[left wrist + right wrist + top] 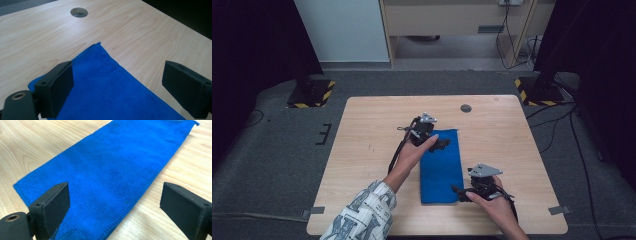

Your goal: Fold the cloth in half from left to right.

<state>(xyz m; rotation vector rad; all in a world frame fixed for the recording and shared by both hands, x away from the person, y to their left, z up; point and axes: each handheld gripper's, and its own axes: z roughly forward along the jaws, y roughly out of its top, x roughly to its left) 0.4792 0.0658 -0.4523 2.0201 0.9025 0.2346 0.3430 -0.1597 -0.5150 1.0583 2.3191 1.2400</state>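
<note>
Even, soft overhead light falls on the table (372, 120); the room's edges sink into darkness. The high view is coarse and slightly soft. Both gripper views are sharp beyond the fingers, with a pale sheen on the wood and the near fingers slightly blurred.

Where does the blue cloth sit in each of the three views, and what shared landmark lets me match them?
High view: blue cloth lies flat, centre of the table, between the two grippers.
Left gripper view: blue cloth fills the lower middle, one corner pointing up.
Right gripper view: blue cloth runs diagonally from lower left to upper right.
Shared landmark: the cloth's far corner; the round table hole shows in two.
</note>
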